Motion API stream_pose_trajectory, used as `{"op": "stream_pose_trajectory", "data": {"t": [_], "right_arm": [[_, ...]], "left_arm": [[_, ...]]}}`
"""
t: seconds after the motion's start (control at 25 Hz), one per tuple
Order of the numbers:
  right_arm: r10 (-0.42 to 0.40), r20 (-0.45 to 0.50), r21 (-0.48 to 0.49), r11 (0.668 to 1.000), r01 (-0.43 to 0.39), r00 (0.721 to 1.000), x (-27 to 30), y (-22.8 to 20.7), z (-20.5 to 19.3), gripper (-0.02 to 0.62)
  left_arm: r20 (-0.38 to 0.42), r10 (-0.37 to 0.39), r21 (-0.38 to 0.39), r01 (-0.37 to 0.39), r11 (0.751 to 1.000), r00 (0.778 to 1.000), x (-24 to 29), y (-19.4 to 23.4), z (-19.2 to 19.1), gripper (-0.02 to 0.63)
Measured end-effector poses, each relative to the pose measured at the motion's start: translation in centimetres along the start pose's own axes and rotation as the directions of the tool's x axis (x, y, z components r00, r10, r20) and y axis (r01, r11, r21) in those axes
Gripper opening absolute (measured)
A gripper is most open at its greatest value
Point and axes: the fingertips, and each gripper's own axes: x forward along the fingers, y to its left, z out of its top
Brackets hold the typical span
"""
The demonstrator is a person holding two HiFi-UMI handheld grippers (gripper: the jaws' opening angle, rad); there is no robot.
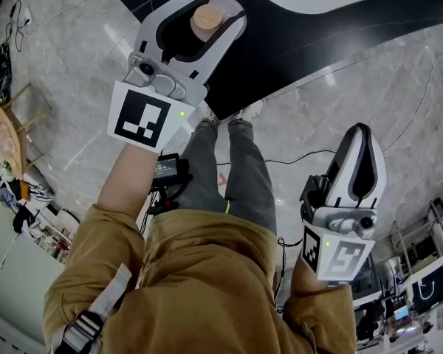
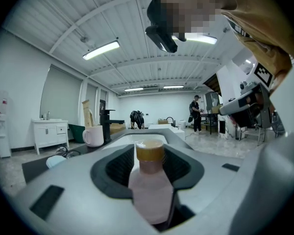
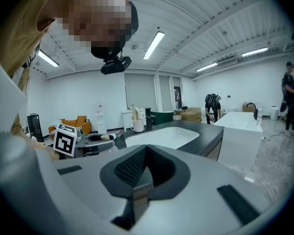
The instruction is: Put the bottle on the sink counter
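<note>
A clear bottle [image 1: 207, 17] with a tan cap stands upright between the jaws of my left gripper [image 1: 225, 4], above the black sink counter [image 1: 295, 43]. In the left gripper view the bottle [image 2: 149, 190] leans against the left jaw. A dark gap shows at its right side, so the left gripper [image 2: 149, 135] is open around it. My right gripper [image 1: 360, 129] hangs lower right over the floor, off the counter, shut with nothing in it. The right gripper [image 3: 147, 147] faces the counter [image 3: 206, 136] and its white basin [image 3: 161, 136].
A white mug [image 2: 93, 136] and a tall black faucet [image 2: 107, 124] stand on the counter [image 2: 39, 165] beyond the bottle. A white cabinet [image 2: 49, 131] stands far left. Cables [image 1: 303, 157] cross the marble floor. People [image 2: 196, 114] are at the back of the room.
</note>
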Motion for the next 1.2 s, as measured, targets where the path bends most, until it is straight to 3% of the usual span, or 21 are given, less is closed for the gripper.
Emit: {"op": "stream_pose_trajectory", "data": {"t": [0.16, 1.2], "right_arm": [[-0.002, -0.001, 0.001, 1.0, 0.002, 1.0, -0.17, -0.06, -0.03, 0.005], [-0.001, 0.006, 0.0, 1.0, 0.001, 1.0, -0.04, 0.09, 0.17, 0.005]], "left_arm": [[0.011, -0.009, -0.031, 0.009, 0.999, 1.0, 0.2, 0.07, 0.1, 0.169], [0.004, -0.004, 0.037, 0.004, 0.999, 1.0, 0.6, -0.13, 0.75, 0.204]]}}
